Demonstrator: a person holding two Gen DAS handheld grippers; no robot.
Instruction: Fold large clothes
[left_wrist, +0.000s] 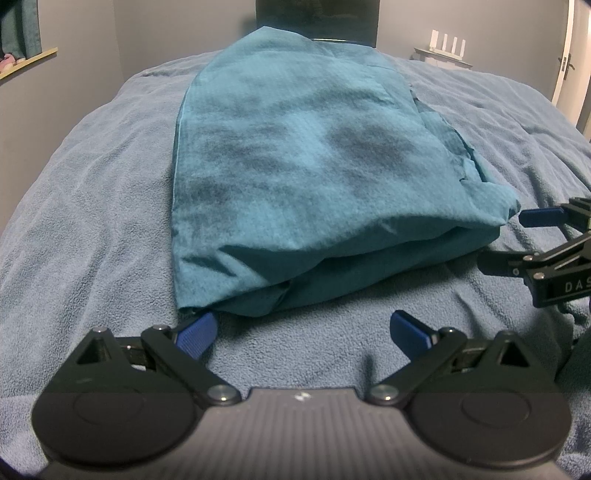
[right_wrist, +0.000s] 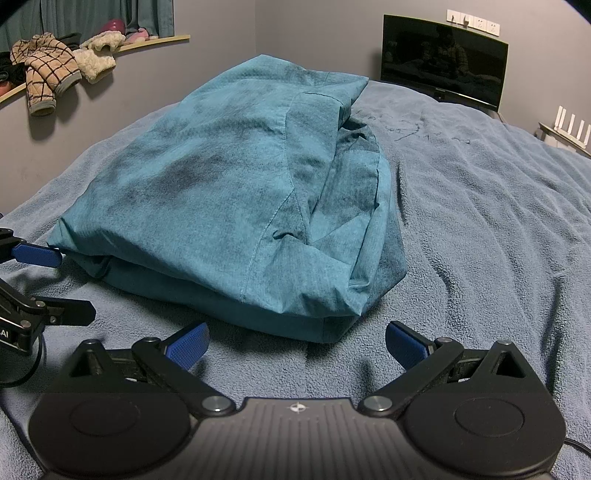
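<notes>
A teal garment (left_wrist: 306, 166) lies folded in several layers on the blue-grey blanket (left_wrist: 85, 206); it also shows in the right wrist view (right_wrist: 229, 192). My left gripper (left_wrist: 306, 334) is open and empty just in front of its near edge, the left fingertip (left_wrist: 197, 332) close to the near left corner. My right gripper (right_wrist: 297, 343) is open and empty just in front of the near right corner. The right gripper also shows at the right edge of the left wrist view (left_wrist: 509, 240), open beside the garment. The left gripper shows at the left edge of the right wrist view (right_wrist: 62, 284).
The blanket (right_wrist: 480, 221) covers a bed. A dark monitor (right_wrist: 443, 59) stands at the far end. A white router (left_wrist: 447, 46) sits on a ledge at the far right. A shelf (right_wrist: 155, 40) on the left wall holds checked and fleece clothes (right_wrist: 48, 70).
</notes>
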